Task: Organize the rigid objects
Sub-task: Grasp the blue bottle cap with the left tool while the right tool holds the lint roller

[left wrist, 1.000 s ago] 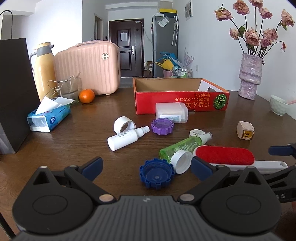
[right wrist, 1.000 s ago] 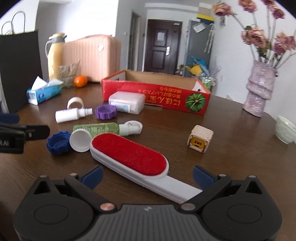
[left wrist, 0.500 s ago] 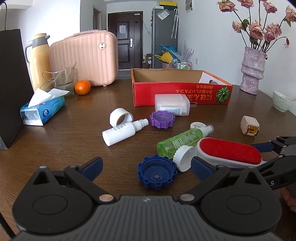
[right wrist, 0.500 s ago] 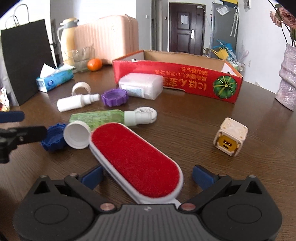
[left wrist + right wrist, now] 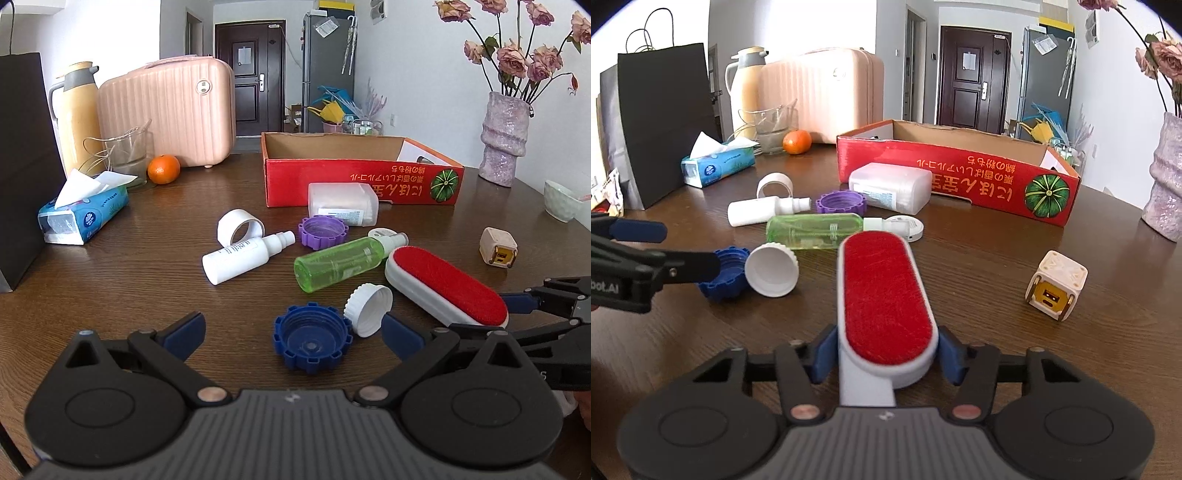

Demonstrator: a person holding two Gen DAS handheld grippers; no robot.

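right tool (image 5: 886, 356): its jaws have just been closing and now clamp the lint brush by the neck, blue pads pressed on both white sides.
lint brush (image 5: 884, 291): long oval, white plastic body, red velvet face up; handle end runs under the tool, head points toward the red box.
left tool (image 5: 291, 330): jaws wide apart, nothing between the pads; it hangs over the worktop (image 5: 129, 280) left of the lint brush.
blue cap (image 5: 312, 341): ridged, open side up, left of the brush, just in front of the left tool.
white cap (image 5: 772, 270): tipped on its side, touching the blue cap, beside the brush head.
green bottle (image 5: 816, 230): clear, lying flat just beyond the brush head.
cube charger (image 5: 1057, 290): cream, yellow face, right of the brush, well apart.
red box (image 5: 960, 171): open cardboard tray, well beyond the brush.
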